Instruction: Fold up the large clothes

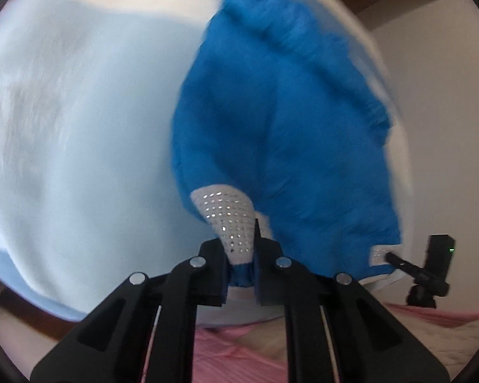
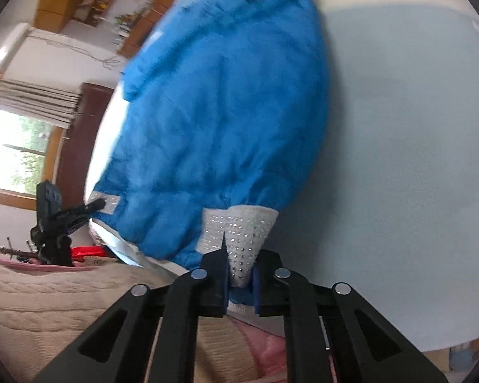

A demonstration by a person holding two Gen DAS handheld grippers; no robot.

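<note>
We see no container in either view — only a blue padded jacket [image 1: 281, 134] spread on a pale blue sheet [image 1: 89, 134] that covers the surface.

Our left gripper [image 1: 239, 255] has its jaws drawn narrow and clamped on a white cuff studded with rhinestones [image 1: 230, 217] at the jacket's near edge. In the right wrist view our right gripper [image 2: 239, 271] is pinched just as tightly on a second studded white cuff [image 2: 249, 233]. Each camera catches the other gripper [image 1: 431, 265] gripping its cuff at the jacket's far corner, small and dark.

The jacket [image 2: 223, 121] runs away from us toward its far end, where blur smears the collar area — we cannot tell whether a hood lies there. The fabric between the pads is mostly hidden by the black fingers. The sheet's texture on the left of the left view is also blurred.

Below the grippers lies a pink striped cloth [image 1: 239, 351], and in the right view a cream cable-knit blanket [image 2: 48, 296]. Beyond stand a window [image 2: 19, 153] with a raised blind, a dark wooden door [image 2: 83, 134] and wooden shelves [image 2: 95, 0] on a white wall.
</note>
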